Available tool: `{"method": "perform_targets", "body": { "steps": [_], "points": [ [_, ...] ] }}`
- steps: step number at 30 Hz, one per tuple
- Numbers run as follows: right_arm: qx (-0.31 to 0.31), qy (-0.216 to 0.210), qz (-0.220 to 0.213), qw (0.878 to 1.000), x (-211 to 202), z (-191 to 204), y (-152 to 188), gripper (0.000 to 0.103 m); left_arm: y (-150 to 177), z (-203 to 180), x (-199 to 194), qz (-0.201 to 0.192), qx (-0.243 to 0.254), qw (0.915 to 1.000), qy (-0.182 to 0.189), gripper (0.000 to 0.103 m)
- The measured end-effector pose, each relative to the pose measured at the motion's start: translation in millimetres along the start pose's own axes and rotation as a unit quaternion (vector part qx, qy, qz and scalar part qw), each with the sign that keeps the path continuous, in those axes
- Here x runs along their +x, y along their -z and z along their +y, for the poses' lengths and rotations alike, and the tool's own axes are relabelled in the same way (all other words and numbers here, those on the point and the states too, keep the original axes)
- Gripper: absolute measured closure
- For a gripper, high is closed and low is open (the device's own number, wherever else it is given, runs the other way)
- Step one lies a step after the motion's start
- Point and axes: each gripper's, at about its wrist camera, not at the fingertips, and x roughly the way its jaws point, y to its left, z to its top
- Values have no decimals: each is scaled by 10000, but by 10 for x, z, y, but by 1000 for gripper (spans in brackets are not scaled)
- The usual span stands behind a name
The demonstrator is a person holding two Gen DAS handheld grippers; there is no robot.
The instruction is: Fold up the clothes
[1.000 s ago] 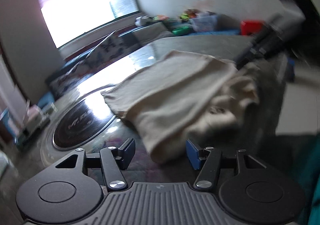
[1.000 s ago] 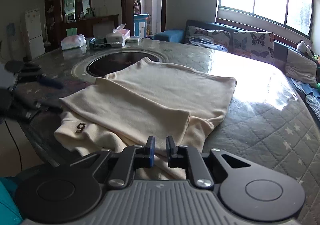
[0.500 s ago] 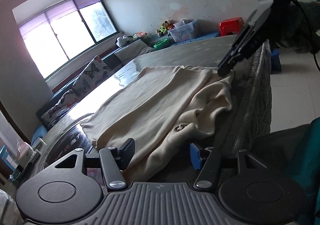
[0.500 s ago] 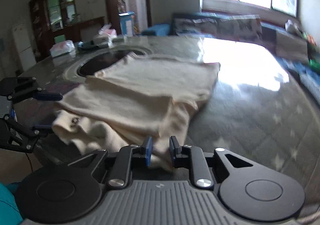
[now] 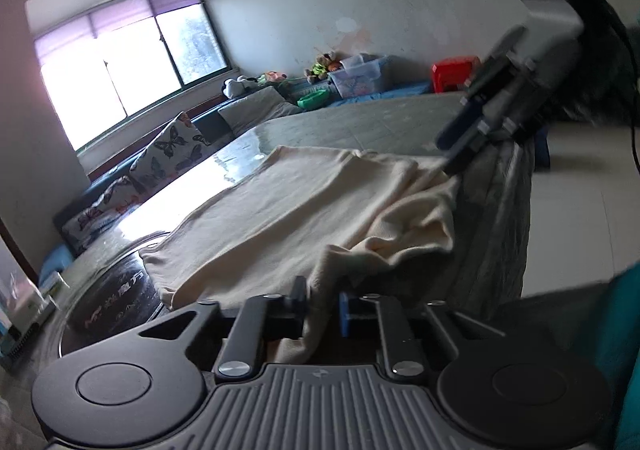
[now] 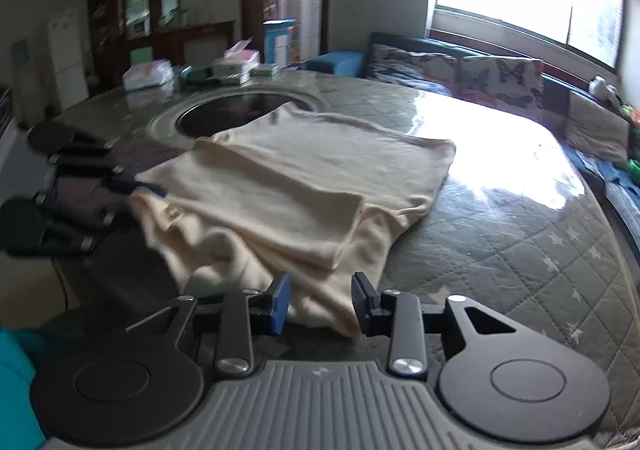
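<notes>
A cream garment (image 6: pixel 304 177) lies partly folded on the quilted table (image 6: pixel 520 234), its near part bunched over the table's edge. In the left wrist view my left gripper (image 5: pixel 322 304) is closing, with a fold of the garment (image 5: pixel 304 217) pinched between its pads. It also shows at the left of the right wrist view as the left gripper (image 6: pixel 132 185), at the garment's corner. My right gripper (image 6: pixel 320 304) is opening; the garment's hem lies between its pads and they stand off it. The left wrist view shows the right gripper (image 5: pixel 460 157) at the garment's far corner.
A round dark inset plate (image 6: pixel 240 115) sits in the table beyond the garment. Tissue packs and boxes (image 6: pixel 224 67) stand at the far side. A sofa with butterfly cushions (image 6: pixel 480 69) runs under the window. The table edge (image 5: pixel 508 217) drops to the floor.
My left gripper has moved in and closed on the garment's near fold. My right gripper, shut on the hem before, has spread its jaws. The garment is more bunched at the edge.
</notes>
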Motion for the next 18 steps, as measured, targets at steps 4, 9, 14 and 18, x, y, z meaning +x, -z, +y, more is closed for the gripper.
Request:
{"method": "perform_targets", "body": {
  "steps": [4, 9, 14, 18],
  "points": [
    [-641, 2, -65, 9979, -53, 147, 6, 50, -112, 203, 24, -48, -518, 9986, 51, 91],
    [-1565, -31, -232, 9874, 41, 403, 0, 39, -234, 405, 150, 29, -919, 9957, 106, 91],
    [-2034, -7, -446, 9781, 245, 563, -63, 43, -213, 483, 167, 36, -1017, 9947, 127, 91],
    [-2081, -238, -363, 9772, 291, 594, -88, 45, -159, 388, 94, 20, -820, 9965, 166, 91]
  ]
}}
